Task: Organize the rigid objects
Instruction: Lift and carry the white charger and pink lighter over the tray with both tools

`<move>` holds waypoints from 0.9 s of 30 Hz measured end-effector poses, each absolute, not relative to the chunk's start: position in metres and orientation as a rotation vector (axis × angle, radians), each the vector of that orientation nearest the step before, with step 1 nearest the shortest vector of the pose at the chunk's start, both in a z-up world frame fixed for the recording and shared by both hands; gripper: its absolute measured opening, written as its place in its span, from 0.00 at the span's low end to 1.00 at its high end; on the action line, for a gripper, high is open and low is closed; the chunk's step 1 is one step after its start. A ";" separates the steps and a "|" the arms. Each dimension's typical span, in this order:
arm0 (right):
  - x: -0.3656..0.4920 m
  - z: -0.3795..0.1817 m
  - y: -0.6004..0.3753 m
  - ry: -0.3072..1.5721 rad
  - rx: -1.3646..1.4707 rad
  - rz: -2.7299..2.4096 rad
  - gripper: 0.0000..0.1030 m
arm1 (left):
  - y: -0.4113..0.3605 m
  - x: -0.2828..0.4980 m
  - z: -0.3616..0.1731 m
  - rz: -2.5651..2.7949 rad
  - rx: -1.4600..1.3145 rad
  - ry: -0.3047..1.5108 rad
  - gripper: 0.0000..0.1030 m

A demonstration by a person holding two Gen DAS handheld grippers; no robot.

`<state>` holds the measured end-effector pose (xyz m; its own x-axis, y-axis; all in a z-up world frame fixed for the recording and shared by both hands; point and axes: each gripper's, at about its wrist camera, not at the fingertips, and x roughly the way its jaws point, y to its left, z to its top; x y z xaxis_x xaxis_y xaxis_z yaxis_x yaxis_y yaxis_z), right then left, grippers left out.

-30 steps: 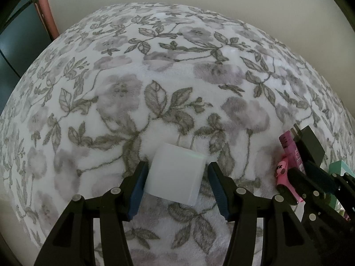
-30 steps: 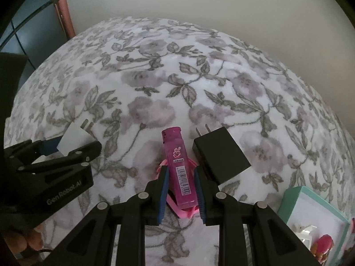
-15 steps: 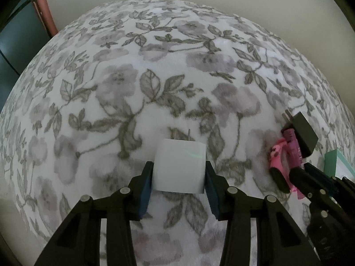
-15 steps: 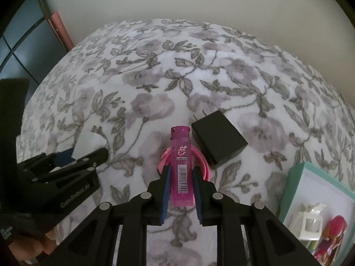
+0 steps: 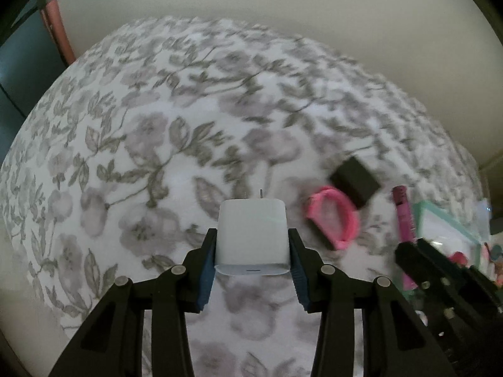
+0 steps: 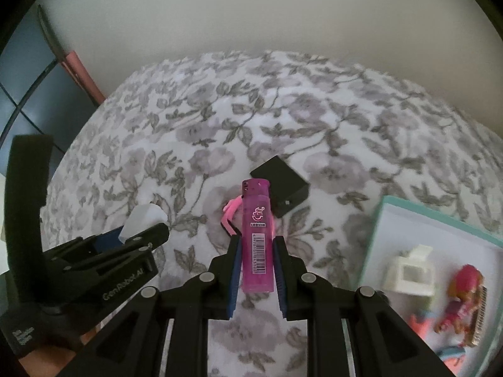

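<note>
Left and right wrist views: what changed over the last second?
The left gripper closed on the white charger and lifted it; the right gripper lifted the pink lighter off the floral cover. The black charger and pink band stayed put.

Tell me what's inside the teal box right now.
In the teal box: a white block, a pink-haired doll and small coral and blue bits, blurred. The frame edge cuts off its far right.
</note>
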<state>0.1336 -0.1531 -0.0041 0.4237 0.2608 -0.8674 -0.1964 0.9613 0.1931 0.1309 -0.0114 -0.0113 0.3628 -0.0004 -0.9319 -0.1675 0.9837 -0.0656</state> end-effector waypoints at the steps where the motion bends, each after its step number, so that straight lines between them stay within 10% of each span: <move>1: 0.131 0.000 -0.157 1.092 0.076 0.281 0.20 | -0.019 0.128 -0.003 0.095 -0.153 1.185 0.43; 27: 0.037 0.045 -0.346 0.994 0.335 -0.134 0.20 | -0.193 0.082 0.048 -0.200 -0.085 1.143 0.43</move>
<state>0.0371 -0.3462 0.0453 0.5423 0.0417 -0.8392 0.2618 0.9407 0.2159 0.0817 -0.1926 0.0485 0.3990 -0.2009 -0.8947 0.1144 0.9790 -0.1689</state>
